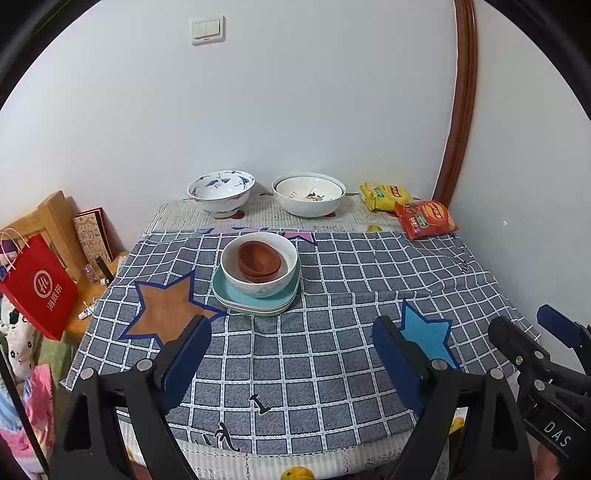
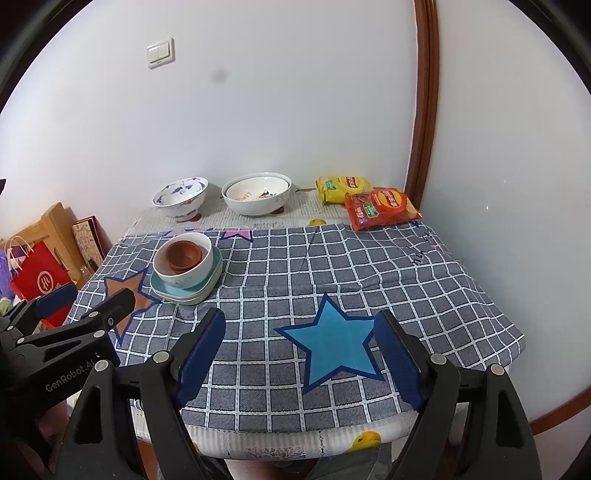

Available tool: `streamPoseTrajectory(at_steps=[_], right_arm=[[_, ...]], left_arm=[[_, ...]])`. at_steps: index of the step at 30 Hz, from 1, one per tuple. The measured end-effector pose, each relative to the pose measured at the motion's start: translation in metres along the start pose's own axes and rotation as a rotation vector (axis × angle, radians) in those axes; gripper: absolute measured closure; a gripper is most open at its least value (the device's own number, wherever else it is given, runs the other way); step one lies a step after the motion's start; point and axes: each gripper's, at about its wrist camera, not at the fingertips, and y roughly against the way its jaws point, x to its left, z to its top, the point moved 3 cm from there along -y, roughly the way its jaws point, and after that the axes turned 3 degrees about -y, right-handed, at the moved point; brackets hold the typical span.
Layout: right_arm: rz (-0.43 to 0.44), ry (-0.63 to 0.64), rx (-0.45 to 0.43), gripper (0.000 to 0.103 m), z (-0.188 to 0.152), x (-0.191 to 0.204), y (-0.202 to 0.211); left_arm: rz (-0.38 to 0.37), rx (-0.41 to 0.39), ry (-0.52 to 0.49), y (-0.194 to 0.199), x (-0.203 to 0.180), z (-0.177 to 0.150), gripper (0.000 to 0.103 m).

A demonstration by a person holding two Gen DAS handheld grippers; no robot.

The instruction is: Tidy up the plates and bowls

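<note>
Currently, the worktop is lying under a grey checked cloth with white grid lines, printed with an orange-brown star and a blue star, and is standing in a corner of white walls beside a curved brown wooden trim. A white double wall switch is sitting high on the wall.

The left tool and the right tool are both hovering over the near edge, pointing obliquely down, jaws standing wide with only cloth between them.

Two stacked brown glossy small bowls are nesting inside a white ceramic bowl, which is resting on stacked teal rounded-square plates near the cloth's far-left area. A blue-patterned white porcelain bowl and a plain white large bowl are standing apart at the far edge, beside a yellow crinkled snack bag and a red snack bag.
</note>
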Motion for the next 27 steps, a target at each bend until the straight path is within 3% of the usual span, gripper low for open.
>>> streamPoseTrajectory(at_steps=[27], right_arm=[[0.0, 0.013, -0.004, 0.021, -0.0002, 0.0076, 0.0027]], left_arm=[[-0.005, 0.0, -0.005, 0.0013, 0.0003, 0.0007, 0.014]])
